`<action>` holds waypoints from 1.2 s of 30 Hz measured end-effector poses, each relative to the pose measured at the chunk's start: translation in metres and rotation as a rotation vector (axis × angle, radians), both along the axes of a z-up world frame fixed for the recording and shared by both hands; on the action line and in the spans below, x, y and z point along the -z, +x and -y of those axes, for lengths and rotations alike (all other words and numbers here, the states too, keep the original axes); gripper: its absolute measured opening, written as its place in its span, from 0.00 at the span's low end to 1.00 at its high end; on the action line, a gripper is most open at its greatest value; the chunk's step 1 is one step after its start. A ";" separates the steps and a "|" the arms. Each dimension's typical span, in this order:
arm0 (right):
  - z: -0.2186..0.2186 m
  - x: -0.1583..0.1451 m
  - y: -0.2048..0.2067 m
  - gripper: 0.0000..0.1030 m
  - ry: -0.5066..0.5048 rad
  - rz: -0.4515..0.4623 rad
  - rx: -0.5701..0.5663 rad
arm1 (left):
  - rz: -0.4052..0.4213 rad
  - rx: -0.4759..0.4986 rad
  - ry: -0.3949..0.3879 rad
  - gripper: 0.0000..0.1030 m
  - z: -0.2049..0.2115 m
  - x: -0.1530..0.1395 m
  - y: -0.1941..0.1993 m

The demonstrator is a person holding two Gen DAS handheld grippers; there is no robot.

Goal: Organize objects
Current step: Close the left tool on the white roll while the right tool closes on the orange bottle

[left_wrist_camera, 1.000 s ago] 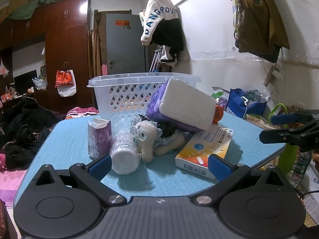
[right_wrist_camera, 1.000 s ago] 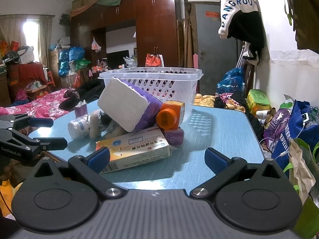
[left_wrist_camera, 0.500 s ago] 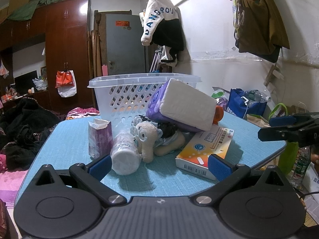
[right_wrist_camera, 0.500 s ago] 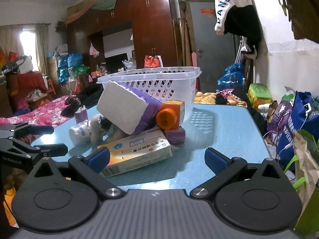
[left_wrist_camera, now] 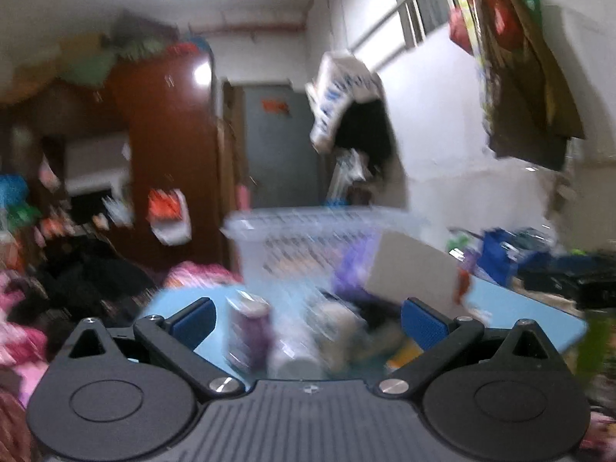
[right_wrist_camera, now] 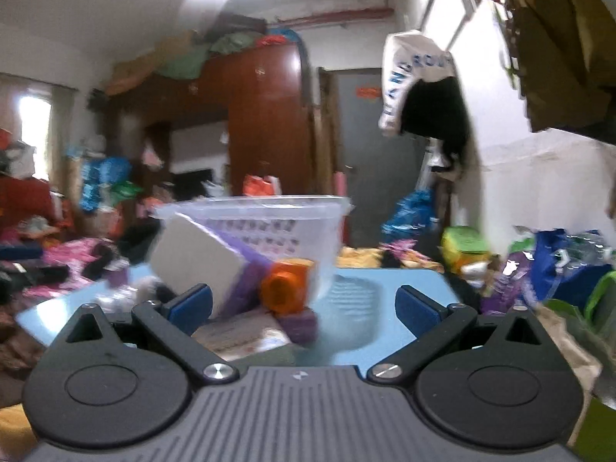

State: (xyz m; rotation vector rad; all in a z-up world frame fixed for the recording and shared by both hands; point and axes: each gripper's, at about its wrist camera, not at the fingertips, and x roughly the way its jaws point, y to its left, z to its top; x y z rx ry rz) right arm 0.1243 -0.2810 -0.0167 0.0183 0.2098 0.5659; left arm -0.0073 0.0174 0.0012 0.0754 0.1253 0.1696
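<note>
Now both tongs, left [left_wrist_camera: 306, 323] and right [right_wrist_camera: 304, 308], have tilted up, wide open, empty; basket [right_wrist_camera: 265, 223] at 12, nothing grabbed.

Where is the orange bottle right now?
In the right wrist view, the orange bottle lies on the blue table, between the purple-wrapped tissue pack on its left and the white basket behind it.

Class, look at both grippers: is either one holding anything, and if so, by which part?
Nothing is held. The left gripper and the right gripper both stand open and empty, short of the pile in front of the basket.
</note>
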 end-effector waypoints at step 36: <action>-0.043 0.010 0.055 0.68 -0.113 -0.051 -0.185 | -0.120 0.032 0.059 0.91 -0.027 0.048 0.045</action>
